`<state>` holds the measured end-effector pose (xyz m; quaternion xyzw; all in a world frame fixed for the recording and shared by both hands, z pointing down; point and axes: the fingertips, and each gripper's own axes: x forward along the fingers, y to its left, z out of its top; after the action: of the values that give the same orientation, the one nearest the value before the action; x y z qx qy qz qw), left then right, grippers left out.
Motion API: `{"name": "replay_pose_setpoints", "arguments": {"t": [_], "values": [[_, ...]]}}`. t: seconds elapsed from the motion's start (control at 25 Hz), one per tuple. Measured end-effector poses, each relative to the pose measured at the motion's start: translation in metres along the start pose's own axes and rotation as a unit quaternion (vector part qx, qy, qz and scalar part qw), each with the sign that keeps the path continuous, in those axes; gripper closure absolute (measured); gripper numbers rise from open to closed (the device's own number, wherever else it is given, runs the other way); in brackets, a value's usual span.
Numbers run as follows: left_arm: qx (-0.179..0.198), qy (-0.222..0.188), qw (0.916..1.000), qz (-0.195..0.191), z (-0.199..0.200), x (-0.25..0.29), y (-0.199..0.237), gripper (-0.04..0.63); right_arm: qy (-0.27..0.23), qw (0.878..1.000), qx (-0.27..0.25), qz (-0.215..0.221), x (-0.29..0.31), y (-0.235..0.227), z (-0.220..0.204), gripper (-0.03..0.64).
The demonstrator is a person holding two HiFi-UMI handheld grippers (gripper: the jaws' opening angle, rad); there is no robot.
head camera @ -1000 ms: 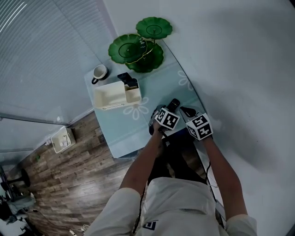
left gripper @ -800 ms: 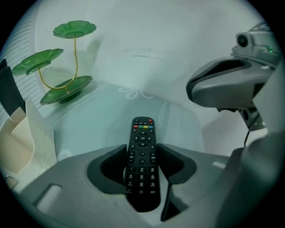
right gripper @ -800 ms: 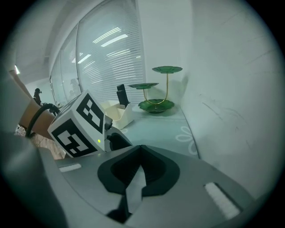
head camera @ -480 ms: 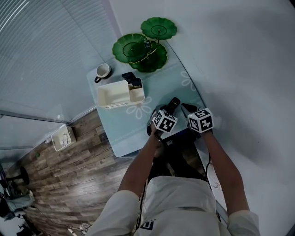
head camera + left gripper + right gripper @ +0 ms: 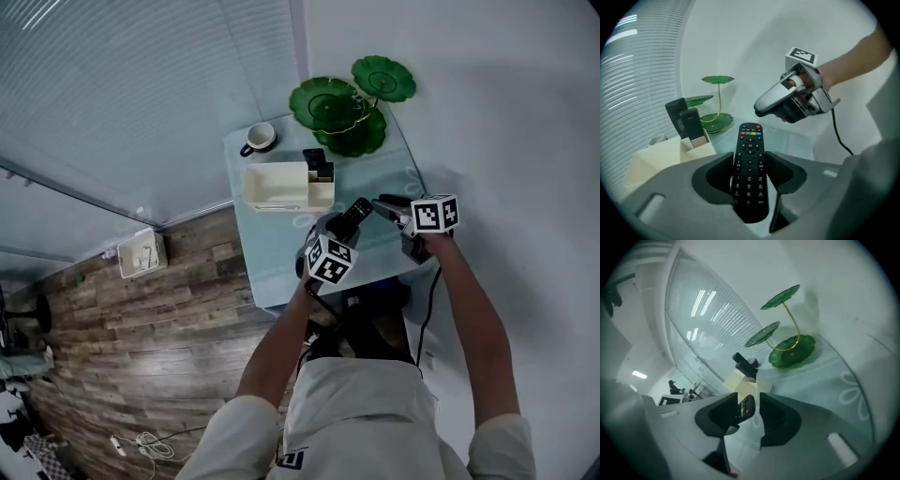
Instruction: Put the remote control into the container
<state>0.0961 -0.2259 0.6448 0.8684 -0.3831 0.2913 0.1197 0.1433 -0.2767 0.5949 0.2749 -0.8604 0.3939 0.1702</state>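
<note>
The left gripper has its jaws clamped on the remote control, one against each long edge near the middle of its length, buttons facing up. The remote is off the table, its coloured-button end pointing towards the cream container.

The right gripper has just been opening its jaws. They stand apart with nothing pressed between them. The remote's far tip only shows through the gap, and the left gripper view puts that gripper above and clear of it.

The remote looks like light, rigid plastic that will not bend or crush. Its smooth, narrow sides could slip, though, and its length would let it swing in a loose hold. Across the width near the middle, as it is held now, seems the best place to take it.

The remote's near end is hidden under the left gripper's body. Two dark slabs stand upright in the container's small compartment, and I cannot tell whether they are remotes. The floor of the larger compartment is too small to read in the head view.
</note>
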Motion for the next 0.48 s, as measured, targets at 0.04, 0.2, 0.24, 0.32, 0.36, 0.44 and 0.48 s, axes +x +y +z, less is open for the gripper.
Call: {"name": "replay_pose_setpoints", "arguments": {"t": [0.04,0.2,0.24,0.32,0.36,0.44,0.48], "values": [[0.003,-0.003,1.0,0.003,0.0,-0.007,0.005,0.376,0.003,1.0,-0.003,0.024,0.007,0.011,0.006,0.469],[0.006,-0.022,0.9996,0.019,0.0,-0.034,0.024,0.375,0.043,0.997,-0.017,0.066,0.036,0.038,0.002,0.451],[0.006,-0.027,0.9993,0.023,0.001,-0.039,0.026,0.376,0.05,0.996,-0.016,0.071,0.043,0.041,-0.001,0.446],[0.005,-0.037,0.9989,0.026,0.003,-0.047,0.03,0.376,0.06,0.995,-0.01,0.081,0.055,0.05,-0.005,0.44],[0.003,-0.041,0.9988,0.028,0.005,-0.05,0.031,0.376,0.063,0.994,-0.006,0.087,0.06,0.057,-0.005,0.439],[-0.004,-0.042,0.9985,0.033,0.005,-0.054,0.035,0.376,0.067,0.993,0.005,0.098,0.067,0.068,-0.003,0.489],[-0.01,-0.042,0.9984,0.036,0.004,-0.055,0.038,0.374,0.068,0.992,0.01,0.104,0.07,0.073,-0.001,0.504]]}}
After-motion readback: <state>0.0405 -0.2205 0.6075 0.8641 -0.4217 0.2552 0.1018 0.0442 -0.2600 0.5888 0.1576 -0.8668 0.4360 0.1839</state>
